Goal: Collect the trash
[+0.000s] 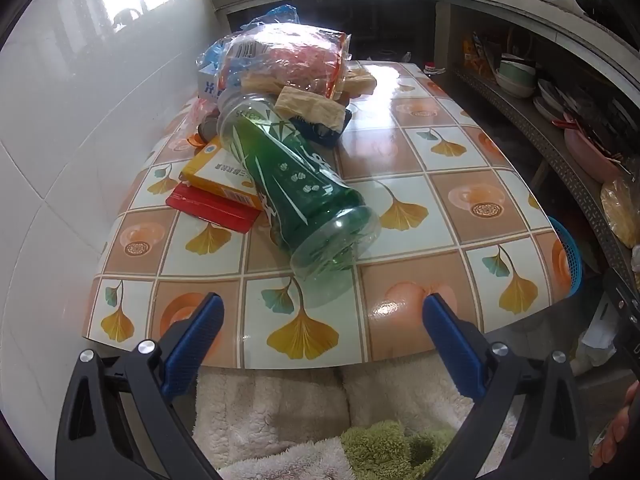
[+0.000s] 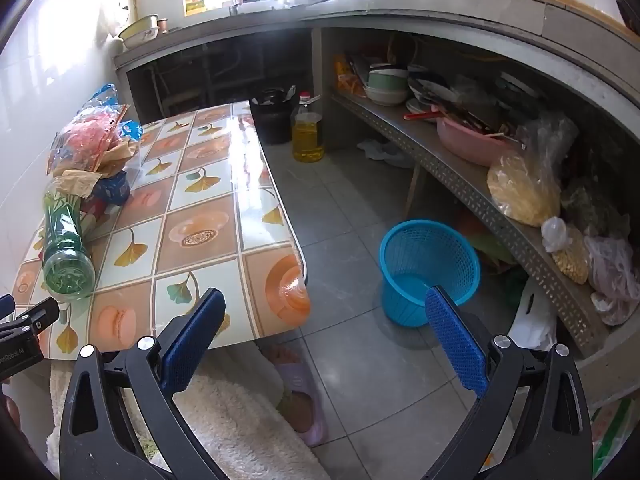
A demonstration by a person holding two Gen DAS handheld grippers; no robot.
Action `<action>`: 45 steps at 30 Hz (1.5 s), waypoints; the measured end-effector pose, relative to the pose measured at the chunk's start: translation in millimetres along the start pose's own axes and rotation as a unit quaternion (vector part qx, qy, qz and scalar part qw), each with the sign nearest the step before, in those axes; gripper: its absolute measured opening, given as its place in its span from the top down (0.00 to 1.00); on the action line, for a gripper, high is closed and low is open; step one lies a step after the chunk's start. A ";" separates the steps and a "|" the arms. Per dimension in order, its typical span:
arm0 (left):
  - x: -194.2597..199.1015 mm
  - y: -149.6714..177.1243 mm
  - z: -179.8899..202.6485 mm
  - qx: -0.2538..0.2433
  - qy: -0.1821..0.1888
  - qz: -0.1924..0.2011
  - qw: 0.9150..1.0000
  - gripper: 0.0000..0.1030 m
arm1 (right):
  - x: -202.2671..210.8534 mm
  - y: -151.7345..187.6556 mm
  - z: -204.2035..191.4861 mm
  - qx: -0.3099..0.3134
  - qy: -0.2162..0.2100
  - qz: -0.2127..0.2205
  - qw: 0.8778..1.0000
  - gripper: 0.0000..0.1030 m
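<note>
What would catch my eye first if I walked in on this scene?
Probably the green bottle lying on its side on the tiled table, leaning on a heap of wrappers and boxes by the wall. Next, the blue basket standing on the floor right of the table, apparently empty. Nearest the cameras, each gripper's blue fingers gape wide with nothing between them.

My left camera looks down along my fingers (image 1: 202, 332) from just off the tabletop's (image 1: 400, 152) near edge, close to its trash pile. My right camera sits off the tabletop's (image 2: 208, 216) near right corner, facing the floor beside it. Both views share the tabletop.
</note>
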State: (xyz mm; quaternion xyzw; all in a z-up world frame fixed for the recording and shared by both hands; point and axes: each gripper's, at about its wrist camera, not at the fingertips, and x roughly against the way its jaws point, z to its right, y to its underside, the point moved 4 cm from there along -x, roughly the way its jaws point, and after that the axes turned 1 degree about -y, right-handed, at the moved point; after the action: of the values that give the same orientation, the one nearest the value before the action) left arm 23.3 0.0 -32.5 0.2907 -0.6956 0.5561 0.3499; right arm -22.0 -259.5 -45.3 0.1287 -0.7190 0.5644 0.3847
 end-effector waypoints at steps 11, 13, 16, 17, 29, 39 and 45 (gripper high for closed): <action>0.1 -0.1 0.0 0.001 0.001 0.001 1.000 0.05 | 0.9 0.6 -0.8 0.001 0.000 0.001 1.000 0.07; 0.0 -0.1 0.2 0.001 0.001 0.001 1.000 0.05 | 0.8 0.8 -0.2 0.000 0.000 0.001 1.000 0.07; 0.2 -0.2 0.1 0.001 0.001 0.001 1.000 0.05 | 0.8 1.0 0.3 0.000 0.000 0.001 1.000 0.07; 0.2 -0.2 0.1 0.001 0.001 0.001 1.000 0.05 | 0.8 1.1 0.3 0.000 0.000 0.001 1.000 0.07; 0.2 -0.2 0.3 0.002 0.002 0.000 1.000 0.05 | 2.2 0.1 1.3 0.001 0.000 0.002 1.000 0.07; 0.1 -0.3 0.7 0.002 0.002 0.000 1.000 0.05 | 2.7 0.0 1.5 0.001 0.000 0.002 1.000 0.07; -3.9 1.3 -1.1 0.002 0.003 -0.001 1.000 0.05 | 2.9 -0.2 1.2 0.002 0.000 0.003 1.000 0.07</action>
State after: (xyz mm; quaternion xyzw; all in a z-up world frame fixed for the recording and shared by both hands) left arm 24.8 1.4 -36.2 0.2905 -0.6933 0.5577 0.3520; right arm -24.3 -259.9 -43.3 0.1270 -0.7182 0.5668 0.3832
